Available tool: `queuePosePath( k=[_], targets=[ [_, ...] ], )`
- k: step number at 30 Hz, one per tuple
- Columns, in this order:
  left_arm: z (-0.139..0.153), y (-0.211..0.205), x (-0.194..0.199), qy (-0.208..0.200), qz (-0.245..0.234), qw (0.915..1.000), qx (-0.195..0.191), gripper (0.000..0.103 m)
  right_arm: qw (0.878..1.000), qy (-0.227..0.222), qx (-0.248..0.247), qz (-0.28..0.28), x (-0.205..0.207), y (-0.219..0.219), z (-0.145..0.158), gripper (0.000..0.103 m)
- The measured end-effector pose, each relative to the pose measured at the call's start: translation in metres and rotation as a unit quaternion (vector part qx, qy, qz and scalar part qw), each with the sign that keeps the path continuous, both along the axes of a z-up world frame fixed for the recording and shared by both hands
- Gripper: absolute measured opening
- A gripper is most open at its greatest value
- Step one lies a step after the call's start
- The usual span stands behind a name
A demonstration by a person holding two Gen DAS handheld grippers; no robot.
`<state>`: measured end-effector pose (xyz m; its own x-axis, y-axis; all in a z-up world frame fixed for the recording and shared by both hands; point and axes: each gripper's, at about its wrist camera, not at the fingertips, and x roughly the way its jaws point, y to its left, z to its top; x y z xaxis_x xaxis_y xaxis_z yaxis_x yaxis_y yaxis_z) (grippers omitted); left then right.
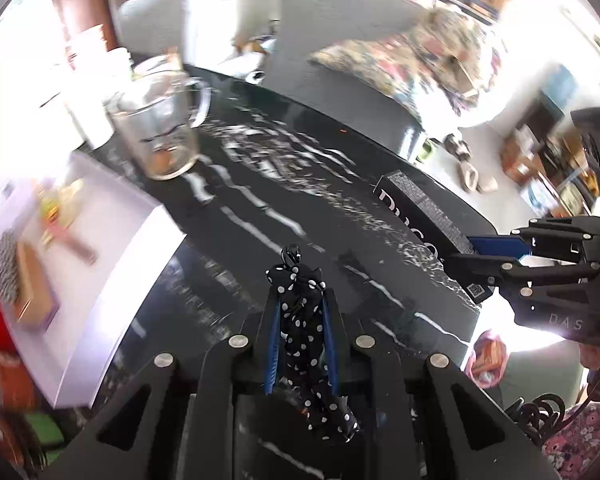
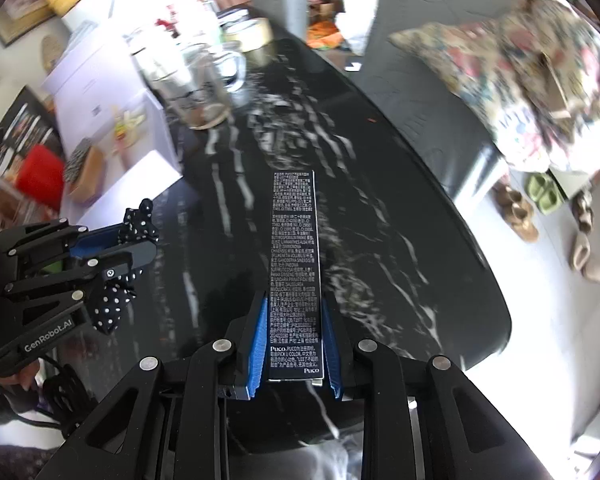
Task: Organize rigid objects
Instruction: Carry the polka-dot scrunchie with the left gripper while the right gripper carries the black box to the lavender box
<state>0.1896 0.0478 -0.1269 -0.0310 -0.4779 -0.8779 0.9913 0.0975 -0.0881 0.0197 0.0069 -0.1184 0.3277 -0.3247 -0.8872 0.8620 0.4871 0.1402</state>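
Observation:
My left gripper is shut on a black polka-dot hair tie, held above the black marble table. It also shows in the right wrist view, at the left, with the hair tie in it. My right gripper is shut on a long black cosmetics box with white print, pointing away over the table. In the left wrist view the right gripper holds the box at the table's right edge.
A glass mug stands at the table's far left, by a tape roll. An open white box holding small items lies at the left. A floral cushion lies on a grey sofa beyond. Shoes lie on the floor at the right.

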Motion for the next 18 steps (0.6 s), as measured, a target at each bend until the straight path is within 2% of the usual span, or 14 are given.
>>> queuePosePath(
  k=[9, 18],
  targets=[
    [0.017, 0.040, 0.024, -0.005, 0.089, 0.9959, -0.012, 0.019, 0.995, 0.004, 0.003, 0.095, 0.040, 0.016, 0.008, 0.025],
    [0.020, 0.081, 0.041, 0.004, 0.179, 0.9837, -0.014, 0.019, 0.985, 0.007, 0.005, 0.174, 0.078, 0.022, 0.008, 0.025]
  ],
)
